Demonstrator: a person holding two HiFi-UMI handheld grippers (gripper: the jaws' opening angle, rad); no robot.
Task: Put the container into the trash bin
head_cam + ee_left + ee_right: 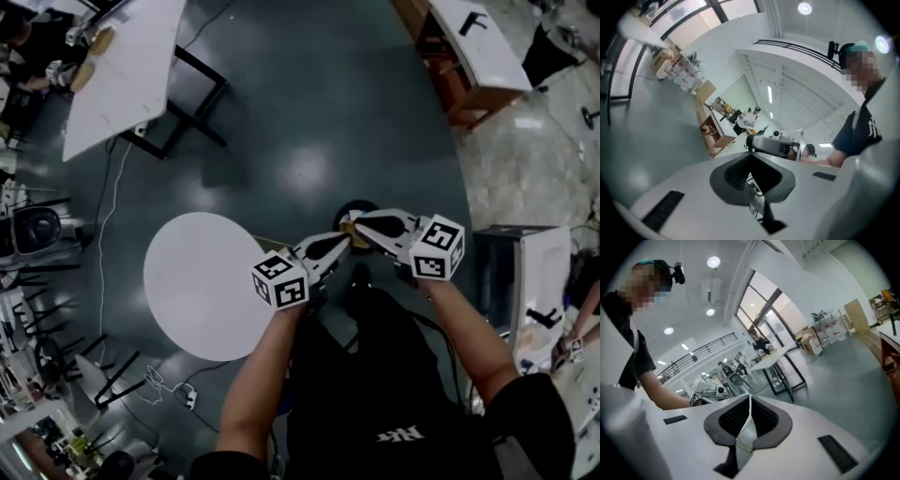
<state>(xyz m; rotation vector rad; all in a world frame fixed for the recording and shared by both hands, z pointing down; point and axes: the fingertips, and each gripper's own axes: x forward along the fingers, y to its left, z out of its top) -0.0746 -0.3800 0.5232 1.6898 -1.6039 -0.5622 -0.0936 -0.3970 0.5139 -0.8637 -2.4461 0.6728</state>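
At the tips, both pairs of jaws are fully together: the left gripper (339,244) and the right gripper (364,225) pinch nothing I can make out. Just beyond them a small tan object (346,225), probably the container, lies at a dark round shape (362,207) on the floor, which I judge to be the trash bin. I cannot tell whether it lies inside or beside. Next step: confirm the drop. Both forearms are held high, grippers near level, tips almost touching.
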